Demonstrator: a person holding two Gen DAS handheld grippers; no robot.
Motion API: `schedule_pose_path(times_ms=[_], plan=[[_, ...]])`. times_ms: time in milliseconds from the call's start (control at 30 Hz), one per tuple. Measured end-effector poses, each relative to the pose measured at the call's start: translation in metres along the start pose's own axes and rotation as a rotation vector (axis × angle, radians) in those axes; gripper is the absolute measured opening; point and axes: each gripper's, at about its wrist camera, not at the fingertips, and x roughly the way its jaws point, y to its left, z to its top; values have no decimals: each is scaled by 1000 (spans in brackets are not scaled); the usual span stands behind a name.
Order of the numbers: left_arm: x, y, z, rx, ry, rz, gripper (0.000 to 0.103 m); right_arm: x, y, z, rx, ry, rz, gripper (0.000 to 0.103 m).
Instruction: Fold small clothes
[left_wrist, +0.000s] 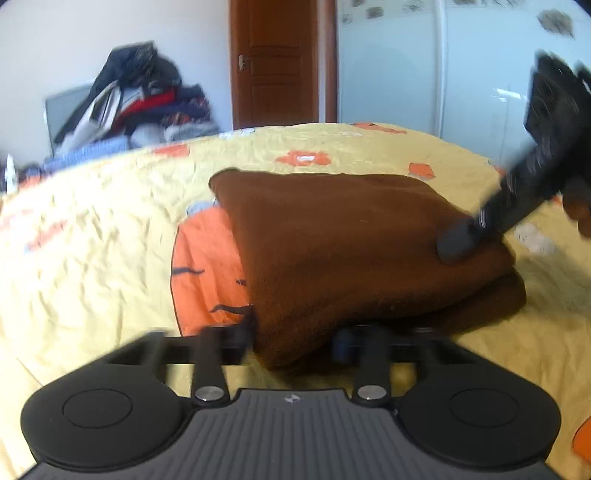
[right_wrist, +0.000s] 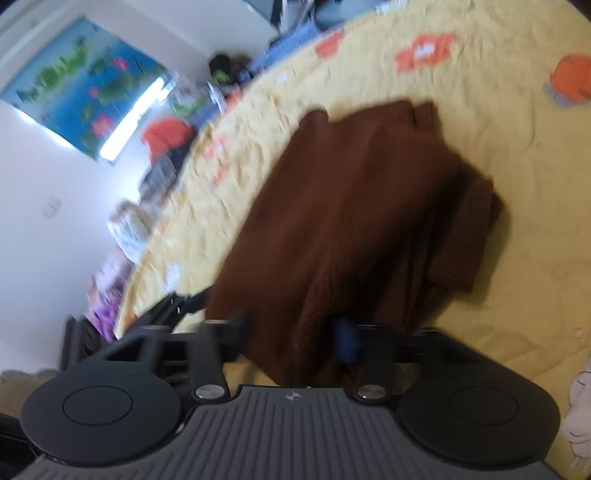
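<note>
A brown fleece garment (left_wrist: 332, 240) lies folded over on the yellow bedspread (left_wrist: 92, 240). At the bottom of the left wrist view, my left gripper (left_wrist: 295, 336) has its jaws closed on the garment's near corner, and the cloth fills the gap between them. My right gripper (left_wrist: 458, 240) reaches in from the right, its tip on the garment's right edge. In the right wrist view the garment (right_wrist: 351, 203) bunches up into the right gripper (right_wrist: 291, 332), pinched between the fingers. Both views are blurred.
The bedspread has orange cartoon prints, one large print (left_wrist: 207, 273) partly under the garment. A pile of clothes (left_wrist: 136, 99) sits beyond the bed's far left, near a brown door (left_wrist: 280, 62). A pale plush toy (right_wrist: 580, 413) lies at the bed's edge.
</note>
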Motion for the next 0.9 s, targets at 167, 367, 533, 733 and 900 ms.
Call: schedule_pose_path(times_ms=[167,367,533,733,900], plan=[[-10,15,-3,-84,23,-18,18,-18,10,-16,-64,-7,-10,13],[-9,19,-7,-113,21,-48,18,-11,-11,-44,22,0,-19,17],[-37,46,-8,-175,-12,-135,73,-49,-18,-29,89,-130,47,79],[-35,73,16,-432,-113,-172,82,-66,-54,15,213,-291,-67,88],[-1,32,34,-286,-65,-259,82,-19,-77,42,271,-199,-56,31]])
